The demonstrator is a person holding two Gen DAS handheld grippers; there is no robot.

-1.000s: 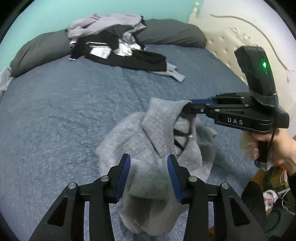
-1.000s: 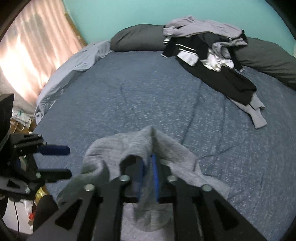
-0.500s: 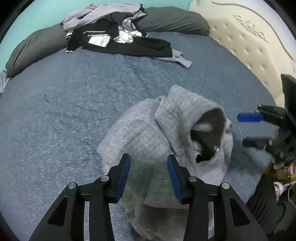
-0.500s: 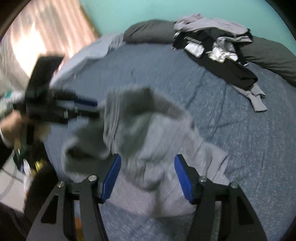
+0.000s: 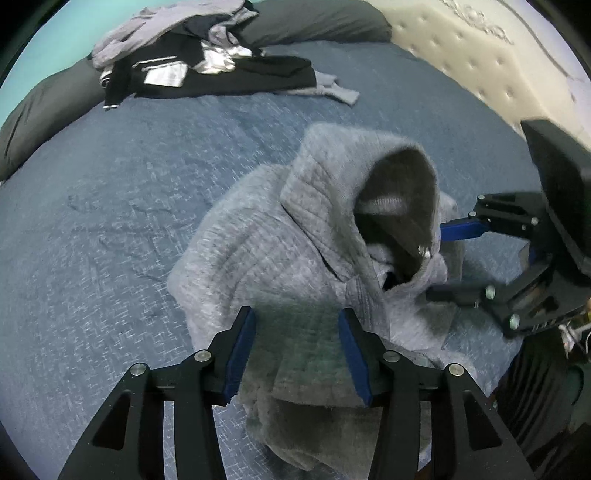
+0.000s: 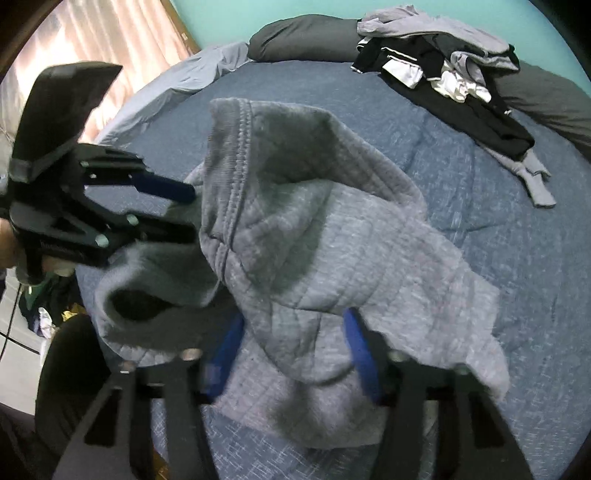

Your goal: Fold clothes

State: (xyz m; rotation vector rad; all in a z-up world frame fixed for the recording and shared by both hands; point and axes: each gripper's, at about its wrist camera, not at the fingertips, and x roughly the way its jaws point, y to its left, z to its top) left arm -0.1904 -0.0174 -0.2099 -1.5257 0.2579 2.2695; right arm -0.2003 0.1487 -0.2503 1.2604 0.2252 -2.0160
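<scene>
While the grey hoodie (image 5: 280, 254) lies in a rumpled heap near the foot edge of the bed (image 5: 110, 221), neither tool has hold of it. From the left wrist view, the left gripper (image 5: 295, 354) hangs over the near part of the heap with its fingers spread wide, cloth showing in the gap between them but not pinched. The right gripper (image 5: 439, 258) comes in from the right side, level with the hood (image 5: 391, 192), one blue finger above and one dark finger below, well parted; its tips are just beside the hood's open mouth, and whether they touch the fabric is hard to tell. The right wrist view agrees: its own fingers (image 6: 360, 354) stand apart with the hoodie draped in front of and partly over them.

The hood stands up, its opening facing the right gripper, and the body spreads away toward the left and the far side. No sleeve or hem can be picked out clearly, so the long axis of the garment is uncertain. The hoodie is bunched, not folded. The right gripper sits nearer the hood, the left nearer the lower bulk of cloth.

A pile of dark and pale clothes (image 5: 199, 62) sits well apart by the pillows (image 5: 325, 22).
</scene>
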